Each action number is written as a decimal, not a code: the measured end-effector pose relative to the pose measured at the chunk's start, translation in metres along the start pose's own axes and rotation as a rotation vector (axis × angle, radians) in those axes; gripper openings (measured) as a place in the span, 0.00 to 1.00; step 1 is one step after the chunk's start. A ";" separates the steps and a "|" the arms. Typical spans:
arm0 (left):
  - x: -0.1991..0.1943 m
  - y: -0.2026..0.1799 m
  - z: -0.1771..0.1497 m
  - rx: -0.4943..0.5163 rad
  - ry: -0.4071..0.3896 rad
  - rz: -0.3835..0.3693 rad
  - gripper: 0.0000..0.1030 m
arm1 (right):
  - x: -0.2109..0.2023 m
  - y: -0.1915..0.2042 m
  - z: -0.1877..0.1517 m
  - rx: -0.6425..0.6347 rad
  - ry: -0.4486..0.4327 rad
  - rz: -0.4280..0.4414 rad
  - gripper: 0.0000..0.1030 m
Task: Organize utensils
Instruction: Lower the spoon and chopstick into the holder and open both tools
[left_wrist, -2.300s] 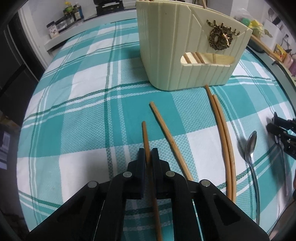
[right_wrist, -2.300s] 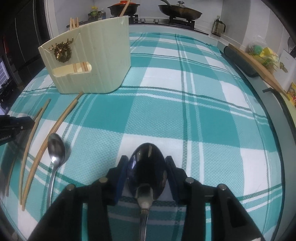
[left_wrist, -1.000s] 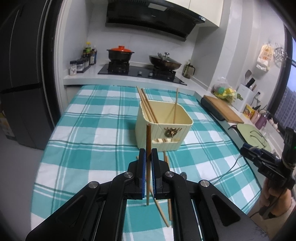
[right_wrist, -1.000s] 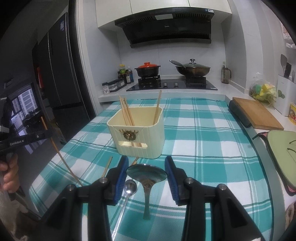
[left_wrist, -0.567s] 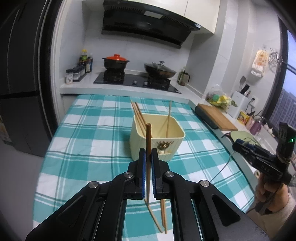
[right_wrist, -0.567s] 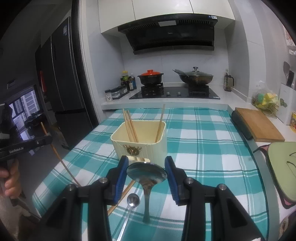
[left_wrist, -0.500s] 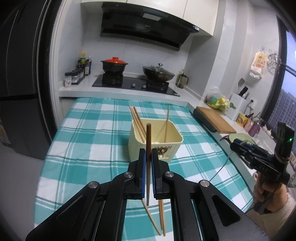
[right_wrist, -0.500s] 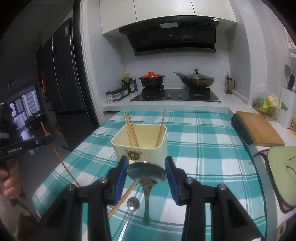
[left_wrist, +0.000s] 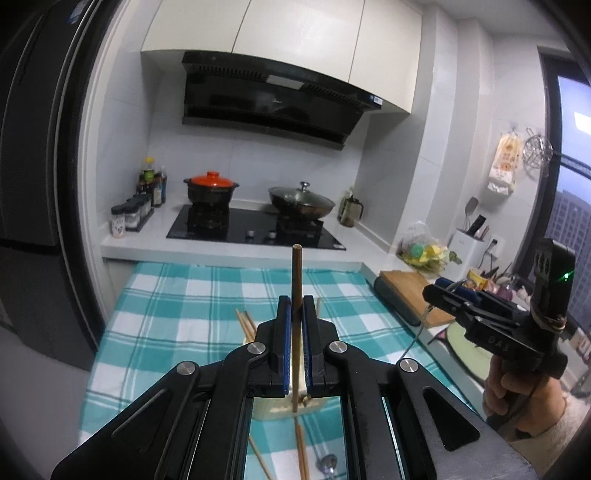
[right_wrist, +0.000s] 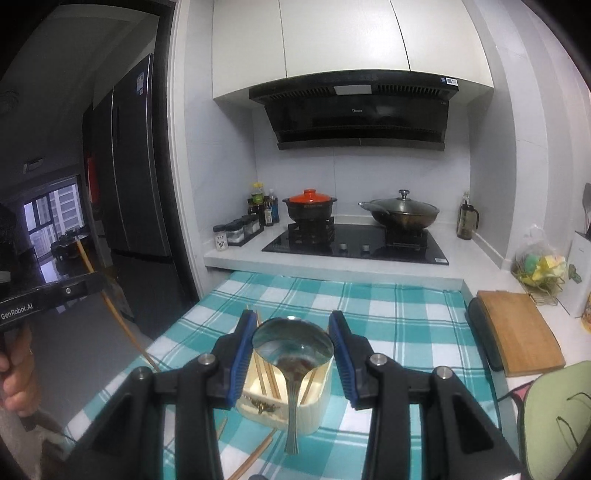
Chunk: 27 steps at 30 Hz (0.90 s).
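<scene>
I have one brown chopstick (left_wrist: 296, 280) pinched upright in my left claw (left_wrist: 295, 332), its blunt top well above the pads and its lower end hanging over the cream holder (right_wrist: 310, 402). My right claw (right_wrist: 292, 345) grips a steel spoon (right_wrist: 291, 350) by the edges of its bowl, the hollow facing the camera and the handle hanging straight down over the holder's mouth. Inside the holder several chopsticks (right_wrist: 266, 376) lean against the walls. On the checked cloth (left_wrist: 177, 314) in front of it lie more chopsticks (left_wrist: 301, 450) and a second spoon (left_wrist: 328, 463).
</scene>
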<state>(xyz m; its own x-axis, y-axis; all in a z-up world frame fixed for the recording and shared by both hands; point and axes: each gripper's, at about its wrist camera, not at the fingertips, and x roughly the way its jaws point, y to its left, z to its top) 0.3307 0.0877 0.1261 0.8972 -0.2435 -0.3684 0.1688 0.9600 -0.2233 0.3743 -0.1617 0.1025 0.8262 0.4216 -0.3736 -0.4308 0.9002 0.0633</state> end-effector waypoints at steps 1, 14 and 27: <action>0.009 -0.001 0.005 0.003 -0.012 0.008 0.04 | 0.005 0.001 0.008 -0.005 -0.016 -0.002 0.40; 0.128 0.020 -0.030 -0.054 0.155 0.085 0.04 | 0.116 0.005 0.005 -0.015 0.039 0.031 0.40; 0.191 0.028 -0.069 -0.027 0.314 0.168 0.12 | 0.214 -0.016 -0.059 0.085 0.302 0.033 0.41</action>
<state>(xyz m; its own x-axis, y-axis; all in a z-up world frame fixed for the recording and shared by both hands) 0.4788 0.0581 -0.0131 0.7417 -0.1173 -0.6604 0.0152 0.9873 -0.1583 0.5366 -0.0919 -0.0328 0.6619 0.4109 -0.6270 -0.4129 0.8979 0.1526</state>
